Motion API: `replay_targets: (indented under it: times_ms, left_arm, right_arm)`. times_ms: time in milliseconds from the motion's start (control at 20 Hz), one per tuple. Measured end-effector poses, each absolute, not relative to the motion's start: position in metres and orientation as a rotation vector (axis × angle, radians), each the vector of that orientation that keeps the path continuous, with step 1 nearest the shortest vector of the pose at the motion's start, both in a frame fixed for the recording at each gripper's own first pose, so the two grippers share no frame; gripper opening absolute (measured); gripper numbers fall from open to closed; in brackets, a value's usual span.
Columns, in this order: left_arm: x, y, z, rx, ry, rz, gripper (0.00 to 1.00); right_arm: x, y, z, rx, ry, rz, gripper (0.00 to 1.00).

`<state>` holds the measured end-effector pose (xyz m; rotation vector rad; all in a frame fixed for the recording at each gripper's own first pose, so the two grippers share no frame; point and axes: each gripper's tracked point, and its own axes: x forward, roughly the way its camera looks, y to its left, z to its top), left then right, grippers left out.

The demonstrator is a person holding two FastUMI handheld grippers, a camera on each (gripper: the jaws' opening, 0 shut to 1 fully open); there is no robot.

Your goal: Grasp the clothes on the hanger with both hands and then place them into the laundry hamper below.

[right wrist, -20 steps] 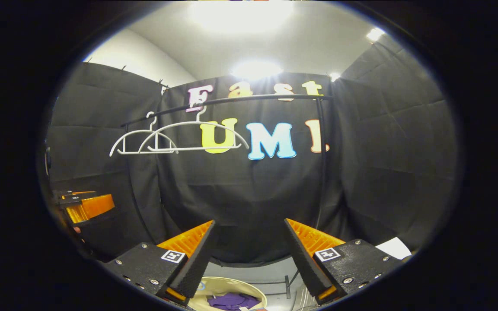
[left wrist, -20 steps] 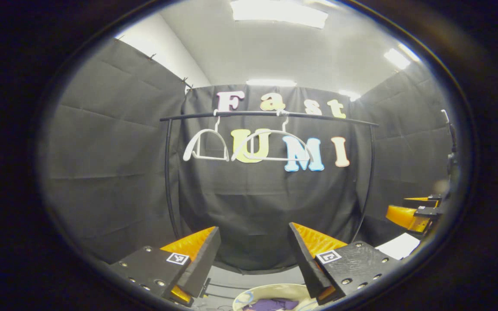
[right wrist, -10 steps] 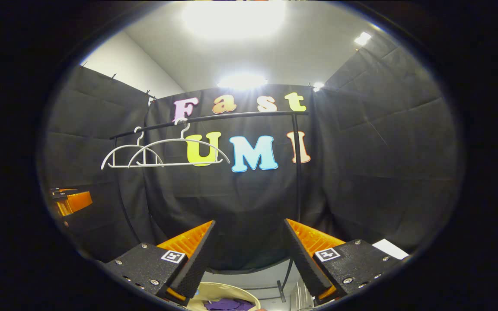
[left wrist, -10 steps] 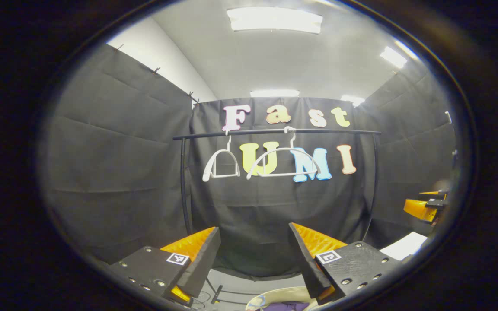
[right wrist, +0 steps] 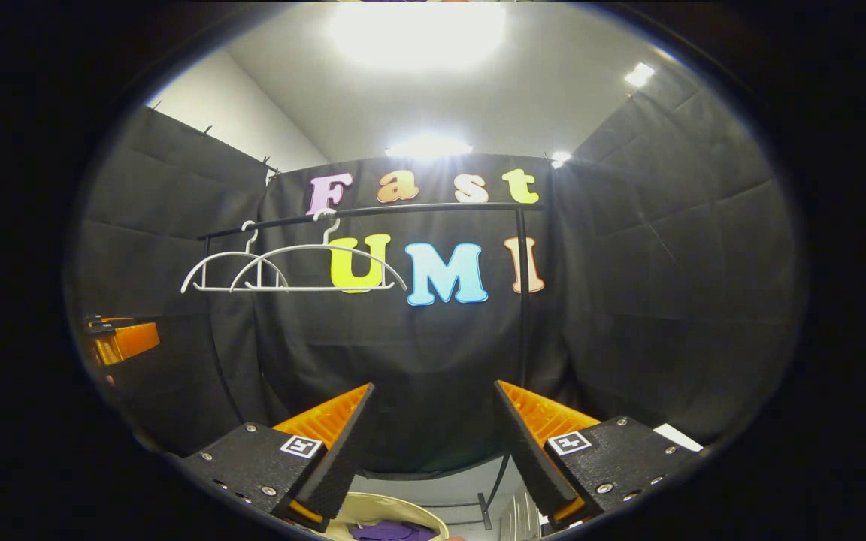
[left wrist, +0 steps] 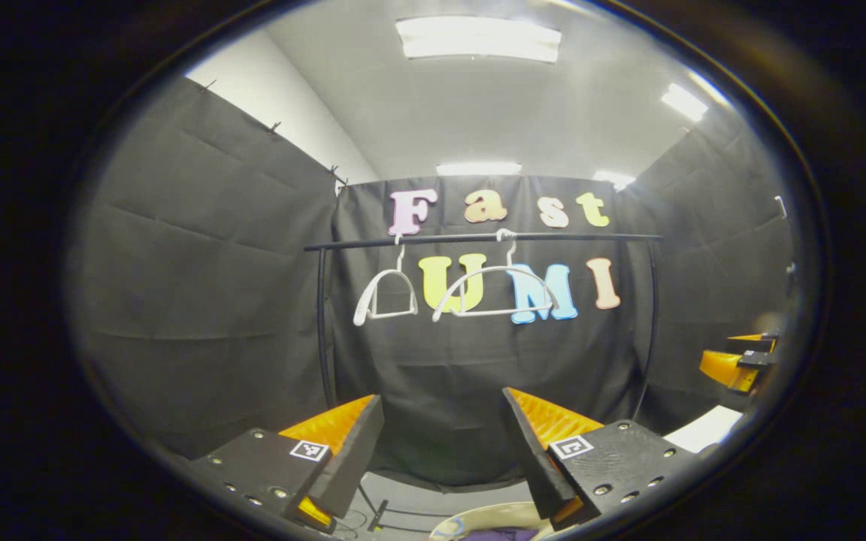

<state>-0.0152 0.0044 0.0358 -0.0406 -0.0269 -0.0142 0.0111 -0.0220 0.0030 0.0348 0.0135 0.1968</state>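
Note:
Two bare white hangers [left wrist: 495,293] [right wrist: 319,267] hang on a black rail [left wrist: 478,239] [right wrist: 373,213] against the back wall. Purple clothes [right wrist: 394,532] [left wrist: 501,535] lie inside a cream laundry hamper [right wrist: 380,508] [left wrist: 478,517] at the bottom edge. In the left gripper view my left gripper [left wrist: 444,442] is open with nothing between its fingers, well back from the rail and above the hamper. My right gripper [right wrist: 433,439] stands the same way in the right gripper view, open with nothing in it. Each gripper also shows far off at the side of the other's view [left wrist: 737,362] [right wrist: 119,340].
The rail stands on black uprights [left wrist: 322,323] [right wrist: 522,300] with a foot [right wrist: 487,511] on the grey floor. A white sheet [left wrist: 704,428] [right wrist: 677,436] lies at the lower right.
Both grippers have drawn back and tilted up from the hamper: rail and hangers sit lower and smaller, and less of the hamper shows. Both stay open.

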Motion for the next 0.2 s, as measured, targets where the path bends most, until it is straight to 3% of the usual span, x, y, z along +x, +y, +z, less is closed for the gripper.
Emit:
replay_targets:
  times_ms: [200]
  left_arm:
    - [-0.0132,0.01,0.0365,-0.051,-0.032,-0.008,0.84]
  right_arm:
    - [0.0115,-0.0152,0.0063,0.029,0.002,0.204,0.93]
